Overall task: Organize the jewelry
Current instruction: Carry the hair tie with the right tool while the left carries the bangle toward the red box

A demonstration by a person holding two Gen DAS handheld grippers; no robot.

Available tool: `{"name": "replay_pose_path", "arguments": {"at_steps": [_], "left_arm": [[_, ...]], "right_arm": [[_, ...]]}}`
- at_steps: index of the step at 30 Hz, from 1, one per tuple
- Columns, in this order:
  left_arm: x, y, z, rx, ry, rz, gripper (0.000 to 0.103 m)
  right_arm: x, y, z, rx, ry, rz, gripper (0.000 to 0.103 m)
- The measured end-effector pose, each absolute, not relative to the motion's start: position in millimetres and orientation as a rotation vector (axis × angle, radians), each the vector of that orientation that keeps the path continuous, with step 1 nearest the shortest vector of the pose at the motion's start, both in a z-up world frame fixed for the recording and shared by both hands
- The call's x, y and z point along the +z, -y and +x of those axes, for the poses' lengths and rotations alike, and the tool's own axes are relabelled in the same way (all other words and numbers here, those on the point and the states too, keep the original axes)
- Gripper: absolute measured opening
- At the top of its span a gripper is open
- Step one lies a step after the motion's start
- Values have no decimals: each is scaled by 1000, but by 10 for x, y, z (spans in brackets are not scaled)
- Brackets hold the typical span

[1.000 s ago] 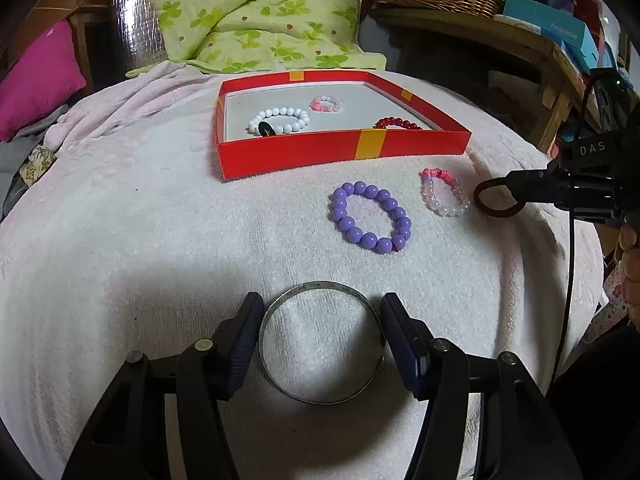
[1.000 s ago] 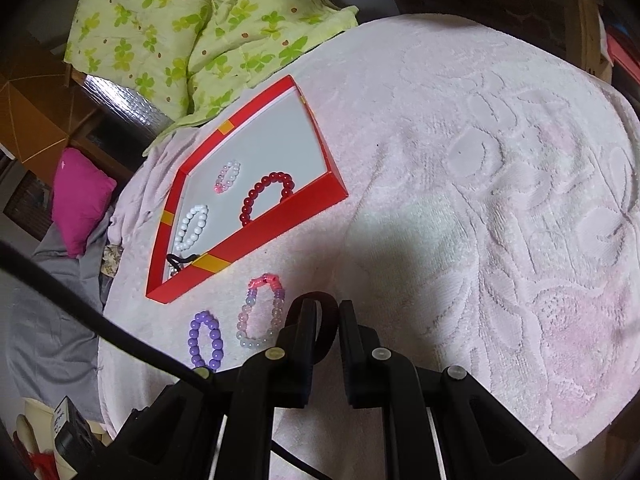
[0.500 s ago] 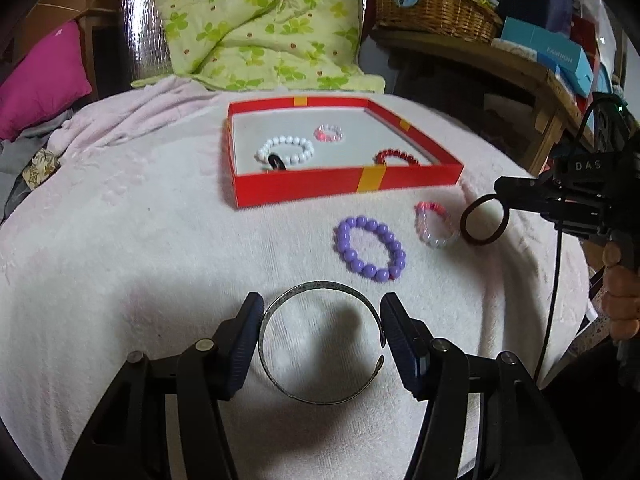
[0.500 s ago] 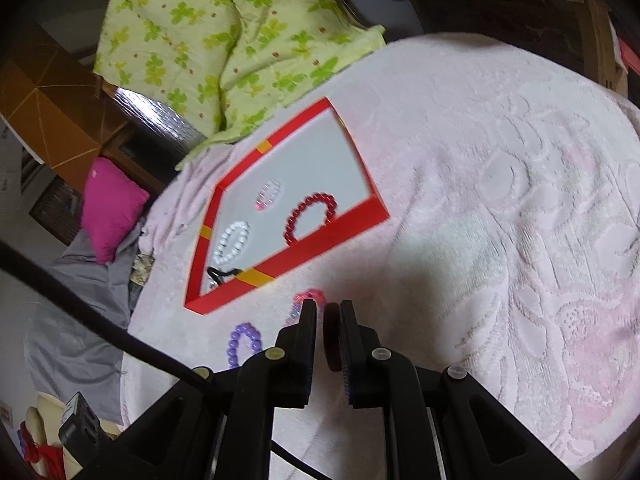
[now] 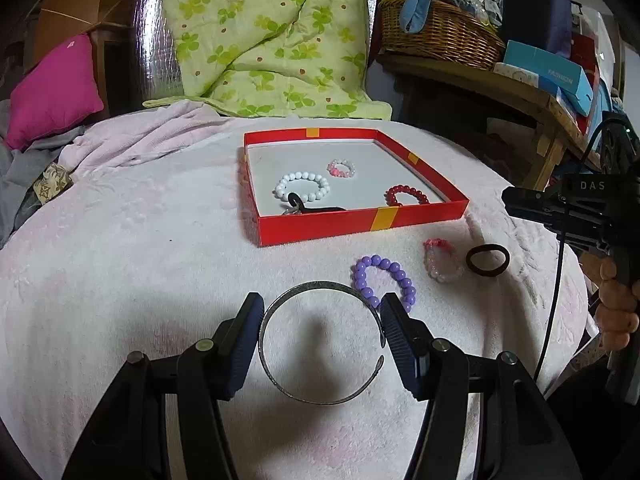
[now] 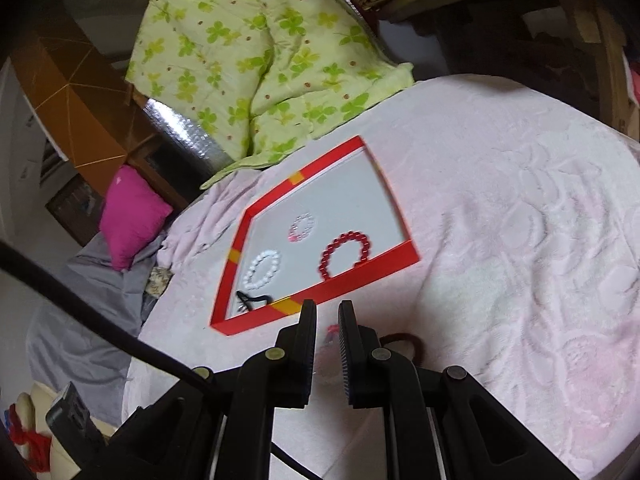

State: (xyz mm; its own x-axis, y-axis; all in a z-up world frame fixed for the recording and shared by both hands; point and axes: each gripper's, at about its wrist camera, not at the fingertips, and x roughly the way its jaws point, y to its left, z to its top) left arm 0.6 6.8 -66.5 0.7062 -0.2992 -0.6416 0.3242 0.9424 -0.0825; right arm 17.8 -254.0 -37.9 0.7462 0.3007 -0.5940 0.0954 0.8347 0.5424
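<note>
Jewelry lies scattered over a pale pink blanket (image 5: 120, 280), part of it already gathered in a shallow red box (image 5: 360, 222). Inside the box sit a white bead bracelet (image 5: 302, 187), a small pink-and-clear bracelet (image 5: 341, 168), a dark red bead bracelet (image 5: 406, 195) and a black piece (image 5: 304, 209) against the near wall.

Outside, just in front of the box, a purple bead bracelet (image 5: 384, 280) rests on the blanket, with a pink-and-white bracelet (image 5: 440, 260) beside it and a brown hair tie (image 5: 488, 260) lying flat a little further to the right.

The left gripper (image 5: 322, 338) stands about half open, its two pads pressed on either side of an open silver bangle (image 5: 320, 340) that fills the gap between them.

The right gripper (image 6: 327, 344) has its jaws nearly closed with only a slim gap, and nothing is held between them; the hair tie lies on the blanket beneath and to its right. A hand (image 5: 616, 304) grips its handle at the edge of the left view.
</note>
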Motion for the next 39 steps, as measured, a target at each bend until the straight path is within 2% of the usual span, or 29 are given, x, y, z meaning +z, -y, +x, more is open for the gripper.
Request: {"name": "replay_pose_path", "arguments": {"at_steps": [6,9,20,22,25,39], "left_arm": [[-666,-49,-10,-347,-706,48,62],[-658,-36,-26,-356,-704,49,62],[-625,-64,-81,-367,-698,41,62],[-619,-74,-85,-367,-697,38,62],[-614,-98,-87,-360,-694,38,62],[-619,-76,-45,-340,-692,52,62]], "right_arm": [[-562,2776,206,61,-838,649,16],[-685,2835,229,47,-913,665,22],[-914,2792,326,-46,-1014,615,22],[-910,2754,329,-49,-1001,587,22],[-868,2696,321,-55,-981,530,11],[-479,2777,139,-2,-745,582,10]]}}
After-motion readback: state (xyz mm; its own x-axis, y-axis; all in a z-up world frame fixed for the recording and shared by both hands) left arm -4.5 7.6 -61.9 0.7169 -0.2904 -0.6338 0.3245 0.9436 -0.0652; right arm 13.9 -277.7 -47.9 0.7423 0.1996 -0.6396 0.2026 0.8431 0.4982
